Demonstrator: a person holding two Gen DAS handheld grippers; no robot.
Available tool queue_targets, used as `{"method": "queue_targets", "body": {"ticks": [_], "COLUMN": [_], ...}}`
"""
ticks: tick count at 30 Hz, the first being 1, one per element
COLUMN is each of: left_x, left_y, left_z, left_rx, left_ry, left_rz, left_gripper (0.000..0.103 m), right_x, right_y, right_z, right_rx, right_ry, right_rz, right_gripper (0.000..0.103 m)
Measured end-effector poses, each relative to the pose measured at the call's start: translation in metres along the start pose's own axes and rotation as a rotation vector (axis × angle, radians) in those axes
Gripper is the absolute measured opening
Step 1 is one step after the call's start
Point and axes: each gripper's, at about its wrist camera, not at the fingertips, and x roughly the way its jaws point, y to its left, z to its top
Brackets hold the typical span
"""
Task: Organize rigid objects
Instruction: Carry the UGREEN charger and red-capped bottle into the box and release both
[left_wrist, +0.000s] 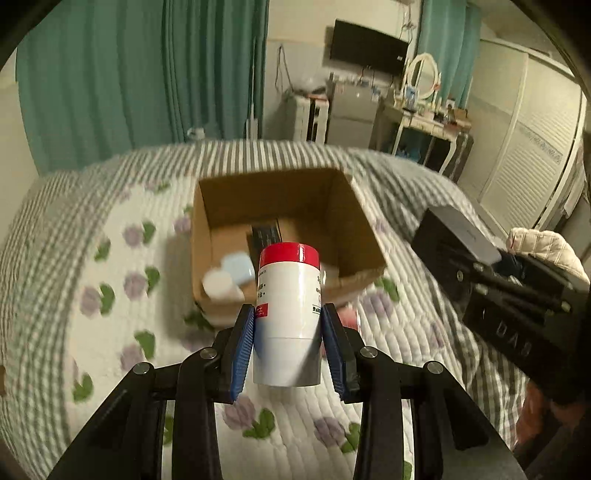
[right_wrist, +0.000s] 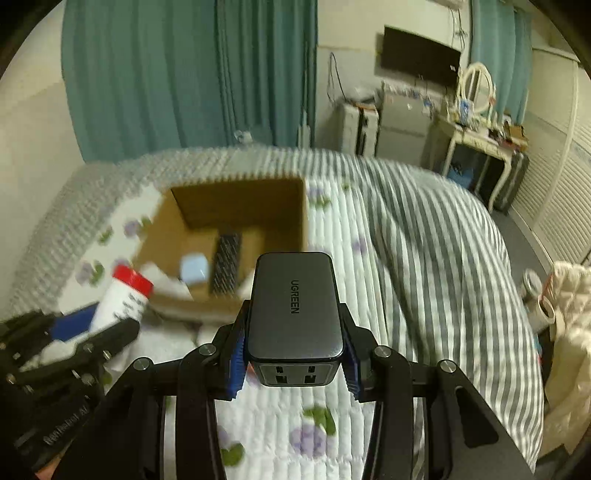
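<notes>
Both your claws were loaded above the bed, just short of the cardboard box (left_wrist: 280, 236).

The box held a pale blue case (left_wrist: 238, 271), a white lid (left_wrist: 218, 284) and a dark flat item (left_wrist: 266, 236). Your left claw (left_wrist: 290, 343) clamped the red-capped bottle (left_wrist: 290, 314) upright; your right claw (right_wrist: 293, 345) gripped the grey charger (right_wrist: 293, 306), its long axis pointing toward the box.

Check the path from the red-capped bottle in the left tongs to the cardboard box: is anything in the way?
Nothing visible blocks it. The red-capped bottle, held by the left tongs, is just short of the cardboard box, whose top is open. The right tongs, holding the grey charger, stay off to the side.
</notes>
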Motion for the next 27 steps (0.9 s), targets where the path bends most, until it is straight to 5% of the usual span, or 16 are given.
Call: {"method": "queue_targets", "body": {"ticks": [10,20,27], "left_x": [0.031,0.137,0.174], "left_y": [0.031,0.058,0.060], "left_z": [0.060,0.082,0.081], "left_rx": [0.039,0.061,0.104], "left_ry": [-0.082,0.022,0.070], "left_rz": [0.037,0.055,0.093], "left_gripper": [0.037,0.037,0.037], "right_x": [0.020,0.101,0.149], "right_y": [0.015,0.018,0.022], "right_z": [0.072,0.094,0.086], "right_rx": [-0.053,-0.087,-0.093], "right_ry": [-0.076,-0.042,0.002], "right_rz": [0.070,0.077,0.099], "right_gripper": [0.041,0.041,0.041]}}
